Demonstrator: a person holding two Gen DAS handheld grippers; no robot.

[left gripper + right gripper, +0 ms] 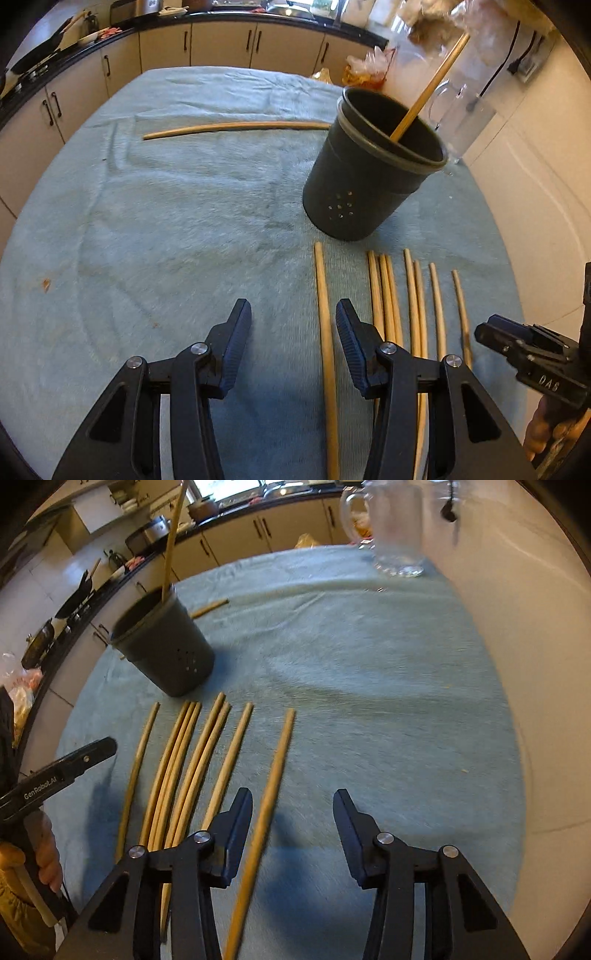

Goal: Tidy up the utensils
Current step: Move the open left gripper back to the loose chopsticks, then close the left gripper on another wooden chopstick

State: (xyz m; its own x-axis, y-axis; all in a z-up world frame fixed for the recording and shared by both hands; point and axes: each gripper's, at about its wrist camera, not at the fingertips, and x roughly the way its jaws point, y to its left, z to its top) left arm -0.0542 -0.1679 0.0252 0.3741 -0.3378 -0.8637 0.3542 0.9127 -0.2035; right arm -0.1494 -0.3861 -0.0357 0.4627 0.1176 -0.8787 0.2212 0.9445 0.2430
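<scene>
Looking along our left gripper [293,325], we find its fingers spread apart and holding nothing, one chopstick [327,343] running up the frame between them on the cloth. Our right gripper [293,814] is likewise released and empty, with the rightmost chopstick [271,794] lying just inside its left finger. The chopsticks [184,771] are plain pale wood, thin and slightly bowed, laid roughly parallel at lower left of the right wrist view. Above them stands the dark holder [369,173], round with small holes low in its wall, one chopstick [430,86] leaning inside. Another chopstick [236,128] lies crosswise at upper centre of the blue cloth [166,229].
</scene>
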